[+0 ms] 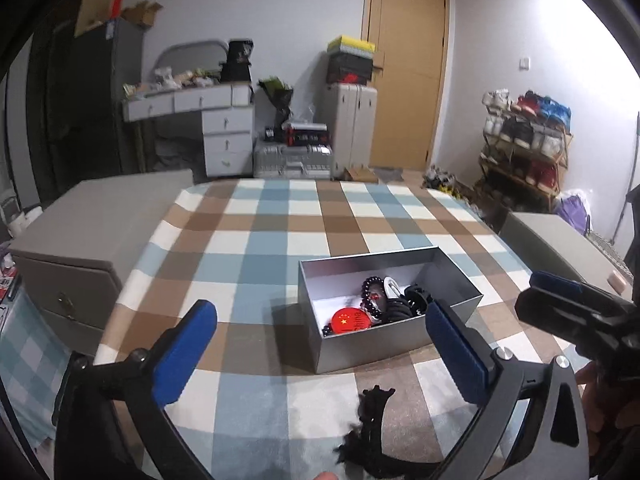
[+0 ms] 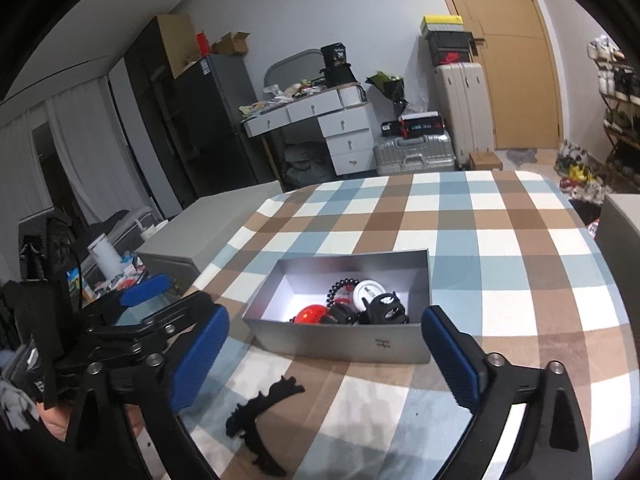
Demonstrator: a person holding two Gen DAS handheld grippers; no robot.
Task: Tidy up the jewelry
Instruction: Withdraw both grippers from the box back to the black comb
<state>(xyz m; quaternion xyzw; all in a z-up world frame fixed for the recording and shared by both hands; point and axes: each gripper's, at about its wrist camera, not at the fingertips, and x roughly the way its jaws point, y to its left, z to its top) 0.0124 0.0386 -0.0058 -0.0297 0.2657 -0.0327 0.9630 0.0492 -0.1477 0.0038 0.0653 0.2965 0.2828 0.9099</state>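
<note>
Black fringed jewelry piece (image 1: 370, 428) lies nearest, lower centre of frame, on checked surface (image 1: 256, 240), loose between blue pads, touching neither. Left gripper (image 1: 320, 344) angled downward, jaws spread wide, holding nothing. Right gripper (image 2: 326, 356) likewise tilted down, jaws wide apart, empty; its tip shows at right edge of left view. Beyond, mid-frame, open grey box (image 1: 390, 340) holds black bead bracelet (image 1: 370, 294), red round badge (image 1: 348, 320), black hair clips (image 2: 382, 308). Far behind: desk, suitcases, wooden door.
</note>
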